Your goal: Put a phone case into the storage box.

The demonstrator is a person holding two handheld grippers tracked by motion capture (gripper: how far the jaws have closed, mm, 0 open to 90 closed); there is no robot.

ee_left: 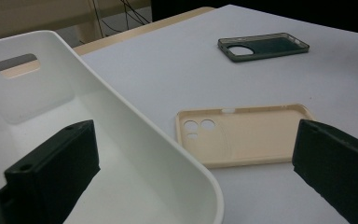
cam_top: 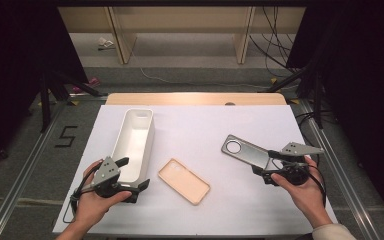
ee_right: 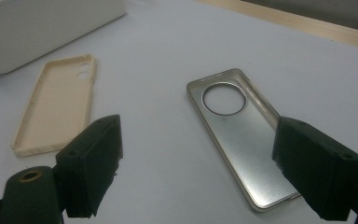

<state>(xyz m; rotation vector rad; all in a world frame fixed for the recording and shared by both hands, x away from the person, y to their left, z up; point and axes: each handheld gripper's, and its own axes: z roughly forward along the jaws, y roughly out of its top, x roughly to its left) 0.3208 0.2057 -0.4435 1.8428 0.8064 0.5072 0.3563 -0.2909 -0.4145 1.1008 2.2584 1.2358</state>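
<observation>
A long white bin (cam_top: 136, 131) stands on the left of the white table top (cam_top: 205, 125). My left gripper (cam_top: 132, 173) sits at its near end, open. In the left gripper view the left gripper (ee_left: 193, 177) straddles the bin's (ee_left: 135, 140) right wall, one jaw inside and one outside, neither touching it. A beige phone case (cam_top: 184, 181) lies open side up in the middle, also seen as the beige case (ee_left: 242, 135). A grey phone case (cam_top: 245, 151) lies at the right. My right gripper (ee_right: 198, 168) is open, its jaws on either side of the near end of the grey case (ee_right: 242, 135).
The far table edge is bare wood (cam_top: 195, 98). Dark stands (cam_top: 45, 100) and cables (cam_top: 275, 45) lie on the floor beyond and beside the table. Open white surface lies between the two cases and toward the far side.
</observation>
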